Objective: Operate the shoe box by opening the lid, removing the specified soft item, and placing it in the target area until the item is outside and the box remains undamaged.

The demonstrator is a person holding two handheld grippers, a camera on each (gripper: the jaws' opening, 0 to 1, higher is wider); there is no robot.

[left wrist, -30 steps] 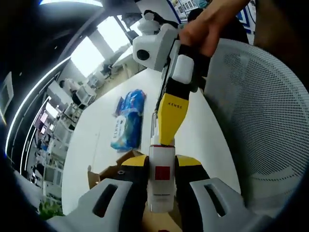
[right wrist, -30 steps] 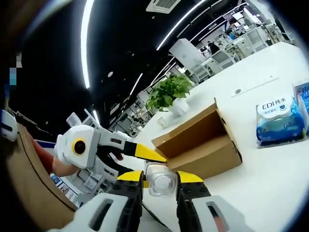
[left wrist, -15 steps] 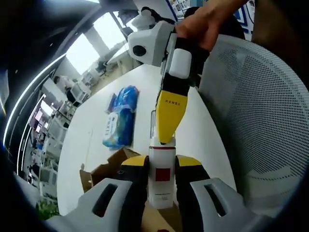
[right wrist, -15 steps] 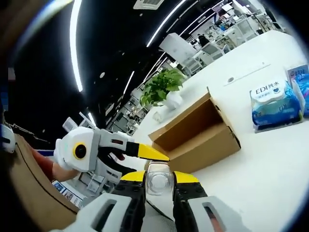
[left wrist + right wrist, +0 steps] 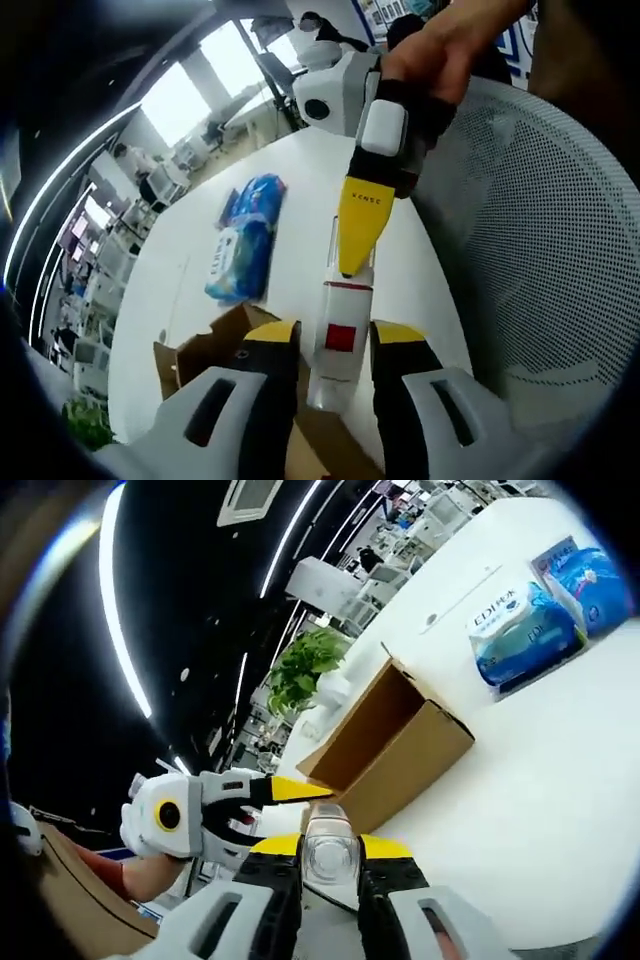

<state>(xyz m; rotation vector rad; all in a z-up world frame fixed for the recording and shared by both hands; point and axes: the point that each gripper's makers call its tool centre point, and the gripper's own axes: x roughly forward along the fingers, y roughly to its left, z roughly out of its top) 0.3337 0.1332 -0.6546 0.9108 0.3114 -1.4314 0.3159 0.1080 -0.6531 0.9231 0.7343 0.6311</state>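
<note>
Between the left tongs (image 5: 335,337), closed narrow, sits one small white bottle (image 5: 345,300) with a red square, and the right tongs (image 5: 332,847) pinch its other end, so both appear to be holding the same bottle above the desk (image 5: 300,170). The one cardboard box (image 5: 400,750) lies ahead of the right tongs and a little to their right, flap up and mouth open. From the left tongs it sits close by on their left. Beyond the box, farther from both tongs, lie two soft packs side by side on the desk: a white-and-blue one (image 5: 520,630) and a darker blue one (image 5: 590,575), both already outside the box. In the left gripper view their long axes run away from the tongs. The left tongs look nearer the box, but neither is free while the bottle is held. One mesh chair (image 5: 530,250) stands right of the left tongs.
</note>
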